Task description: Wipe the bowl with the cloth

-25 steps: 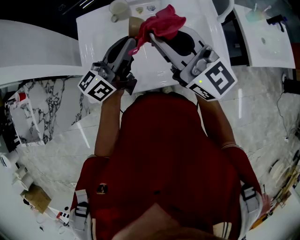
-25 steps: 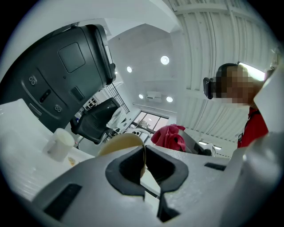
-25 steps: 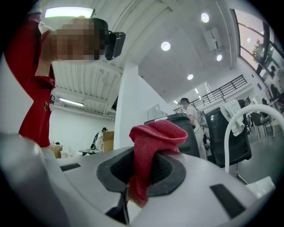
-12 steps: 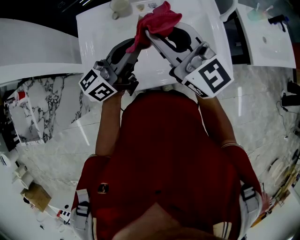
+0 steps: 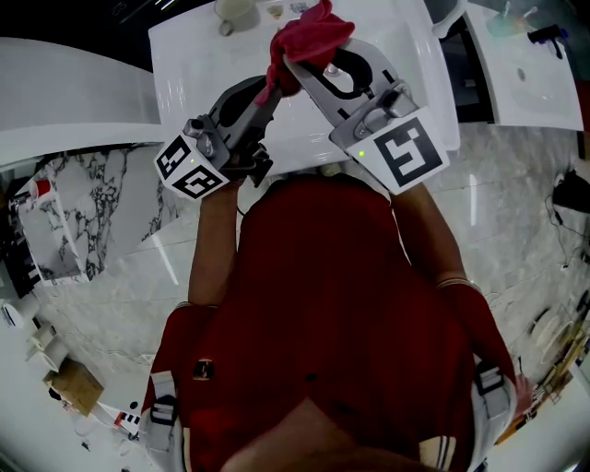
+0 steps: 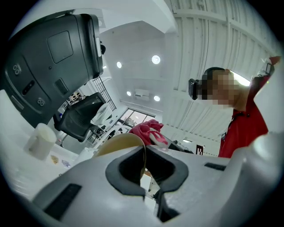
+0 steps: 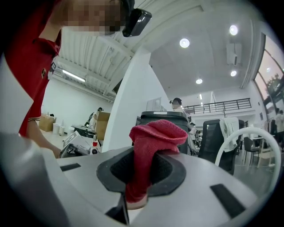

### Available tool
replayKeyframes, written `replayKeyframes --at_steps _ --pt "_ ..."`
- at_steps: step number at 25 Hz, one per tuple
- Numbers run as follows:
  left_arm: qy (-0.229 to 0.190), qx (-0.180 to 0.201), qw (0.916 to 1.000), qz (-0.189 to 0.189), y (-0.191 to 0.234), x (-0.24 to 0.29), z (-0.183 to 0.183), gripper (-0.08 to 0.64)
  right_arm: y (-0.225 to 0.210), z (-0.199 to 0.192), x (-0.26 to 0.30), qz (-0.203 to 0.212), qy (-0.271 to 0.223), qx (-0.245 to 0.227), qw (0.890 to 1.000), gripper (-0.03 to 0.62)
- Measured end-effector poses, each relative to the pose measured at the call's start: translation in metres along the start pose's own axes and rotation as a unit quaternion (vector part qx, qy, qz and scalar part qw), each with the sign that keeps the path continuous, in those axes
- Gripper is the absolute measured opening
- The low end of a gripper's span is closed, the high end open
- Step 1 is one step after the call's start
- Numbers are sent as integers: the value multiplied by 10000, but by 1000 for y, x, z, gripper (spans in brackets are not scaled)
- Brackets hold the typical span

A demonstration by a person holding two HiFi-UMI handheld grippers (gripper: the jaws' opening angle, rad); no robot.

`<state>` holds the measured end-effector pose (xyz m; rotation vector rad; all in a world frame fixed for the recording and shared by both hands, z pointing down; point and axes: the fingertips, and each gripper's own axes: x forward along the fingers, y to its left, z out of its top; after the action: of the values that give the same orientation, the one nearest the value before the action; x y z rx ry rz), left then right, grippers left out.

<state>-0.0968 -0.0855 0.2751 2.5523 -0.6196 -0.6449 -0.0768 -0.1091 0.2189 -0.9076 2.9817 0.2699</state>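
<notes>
Head view. White table (image 5: 198, 64) at the top of frame, and a pale cup (image 5: 235, 12) stands at its far edge. A person in a red shirt (image 5: 323, 304) fills the lower half. The left gripper (image 5: 267, 92) and right gripper (image 5: 291, 66) both reach up over the table, their tips close together. A red cloth (image 5: 311, 35) is bunched at the right gripper's tip, over the left gripper's tip. The bowl cannot be made out here.

Left gripper view. The left gripper (image 6: 144, 173) has its jaws pressed on the thin rim of a tan bowl (image 6: 119, 144), which stands on edge between the pads, one pad inside the rim and one outside. The bowl is held up off the table. The cloth (image 6: 145, 130) sits just past the bowl's upper rim — whether it touches the bowl cannot be told. The cup (image 6: 40, 141) is low on the left, on the table (image 6: 17, 177). A black chair (image 6: 77, 120) stands behind it.

Right gripper view. The right gripper (image 7: 138, 179) pinches the cloth (image 7: 153, 135). A narrow fold runs down between the dark pads, and the rest of it mushrooms above them. The bowl does not show here. Behind are a dark bin-like unit (image 7: 166, 117), a cardboard box (image 7: 103, 120) and a black chair (image 7: 217, 142) draped with pale fabric.
</notes>
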Motion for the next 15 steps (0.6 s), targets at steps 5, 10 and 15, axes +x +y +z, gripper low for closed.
replayKeyframes --at_steps 5,10,15 --pt "42 58 9999 -141 -5 -2 1 21 -2 -1 -1 -8 56 -76 10000 55" --pt "117 75 9994 -312 -10 -7 3 20 -4 -2 -1 24 115 -66 9999 55" --pt "216 78 9989 -397 -11 -13 1 20 -2 -7 0 45 157 -14 9999 55"
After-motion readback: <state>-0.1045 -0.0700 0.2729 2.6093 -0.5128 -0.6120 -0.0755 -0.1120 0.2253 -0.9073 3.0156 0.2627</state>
